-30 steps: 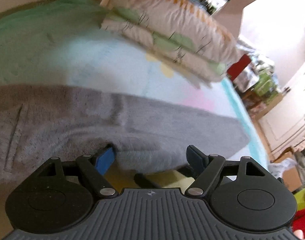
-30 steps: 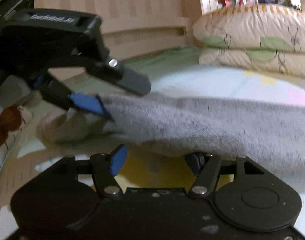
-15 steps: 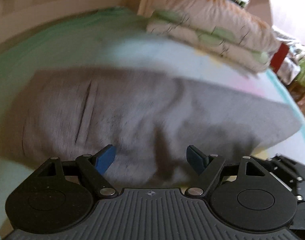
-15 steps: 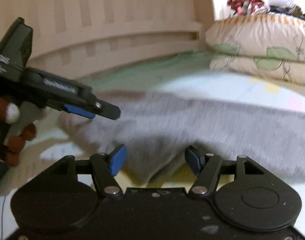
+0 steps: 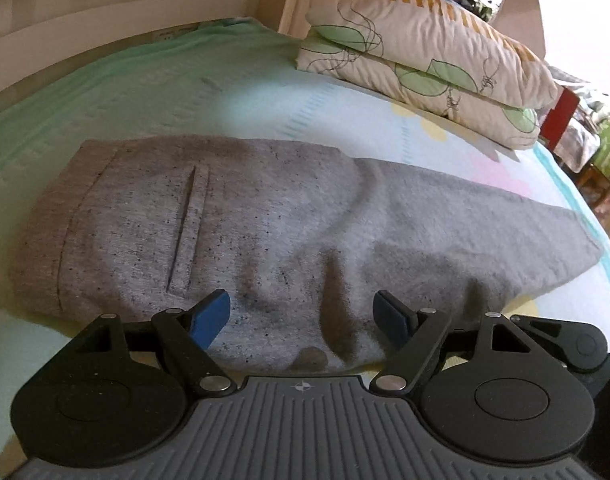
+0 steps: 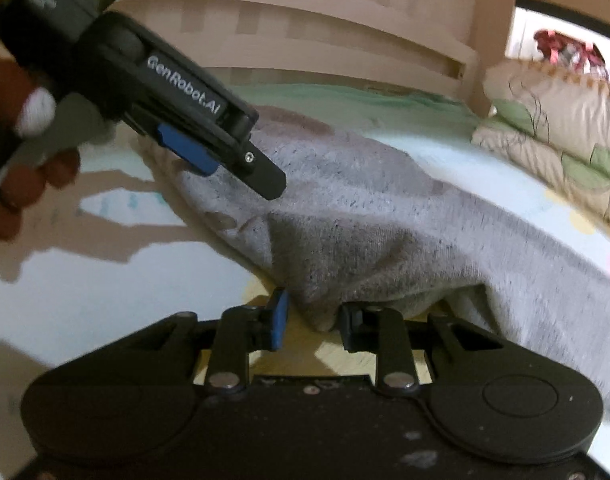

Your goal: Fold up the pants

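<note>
Since a second ago both grippers have let go and the grey pants now lie flat on the bed. Left gripper hovers at the near edge, jaws wide open. Right gripper has jaws parted around a fabric fold, seemingly not pinching. Pillows sit at 1 o'clock, headboard beyond.

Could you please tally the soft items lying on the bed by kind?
Grey pants: 1
Leaf-print pillows: 2, stacked
Total: 3
</note>
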Motion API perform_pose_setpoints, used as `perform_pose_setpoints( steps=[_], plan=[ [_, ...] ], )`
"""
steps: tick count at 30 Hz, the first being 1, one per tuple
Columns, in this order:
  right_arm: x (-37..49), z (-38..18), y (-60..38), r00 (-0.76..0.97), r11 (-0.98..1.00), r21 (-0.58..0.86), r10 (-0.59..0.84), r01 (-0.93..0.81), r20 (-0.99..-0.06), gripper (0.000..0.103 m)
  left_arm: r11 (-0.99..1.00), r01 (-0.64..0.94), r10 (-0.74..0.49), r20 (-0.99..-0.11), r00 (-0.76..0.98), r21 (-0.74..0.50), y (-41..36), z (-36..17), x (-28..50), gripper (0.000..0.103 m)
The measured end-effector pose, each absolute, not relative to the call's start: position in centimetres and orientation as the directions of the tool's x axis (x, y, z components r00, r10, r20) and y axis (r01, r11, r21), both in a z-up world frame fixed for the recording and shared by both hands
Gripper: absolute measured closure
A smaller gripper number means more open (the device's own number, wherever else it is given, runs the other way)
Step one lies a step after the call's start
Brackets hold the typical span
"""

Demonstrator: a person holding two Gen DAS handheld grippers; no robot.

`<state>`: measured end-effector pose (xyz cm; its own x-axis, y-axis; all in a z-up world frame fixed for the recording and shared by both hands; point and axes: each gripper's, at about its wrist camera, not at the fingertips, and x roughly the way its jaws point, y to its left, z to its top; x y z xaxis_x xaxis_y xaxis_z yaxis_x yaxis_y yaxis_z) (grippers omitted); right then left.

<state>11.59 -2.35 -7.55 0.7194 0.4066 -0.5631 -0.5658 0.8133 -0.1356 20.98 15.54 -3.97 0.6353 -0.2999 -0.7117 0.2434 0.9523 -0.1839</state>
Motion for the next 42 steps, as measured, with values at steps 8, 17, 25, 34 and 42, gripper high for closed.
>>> perform_pose_setpoints(
  steps=[8,17,25,34,42],
  plan=[
    [14.1,-2.7,-6.5,0.573,0.795,0.508,0.597,-0.332,-0.562,0.096,0.963,0.232,-0.263,-0.689,0.675,-0.141,16.6,-2.7,20.4,0.025],
    [15.4,-7.9,-8.4,0.471,0.757,0.648,0.604,-0.087,-0.643,0.097,0.962,0.274,-0.182,-0.740,0.648,0.004,16.1,-4.1,20.8,0.025],
    [12.6,-4.8,-7.1,0.480,0.827,0.499,0.559,-0.259,-0.676,0.094,0.959,0.256,-0.060,-0.794,0.605,0.122,17.1,-5.5,22.2,0.025],
    [11.4,-0.1,-9.3,0.724,0.930,0.227,0.367,-0.288,-0.585,0.092,0.961,0.258,-0.075,-0.796,0.601,0.105,17.7,-5.2,22.3,0.026],
    [14.5,-5.5,-10.9,0.687,0.971,-0.030,0.145,-0.236,-0.712,0.100,0.965,0.255,-0.103,-0.798,0.594,0.065,18.4,-4.9,22.4,0.026]
  ],
)
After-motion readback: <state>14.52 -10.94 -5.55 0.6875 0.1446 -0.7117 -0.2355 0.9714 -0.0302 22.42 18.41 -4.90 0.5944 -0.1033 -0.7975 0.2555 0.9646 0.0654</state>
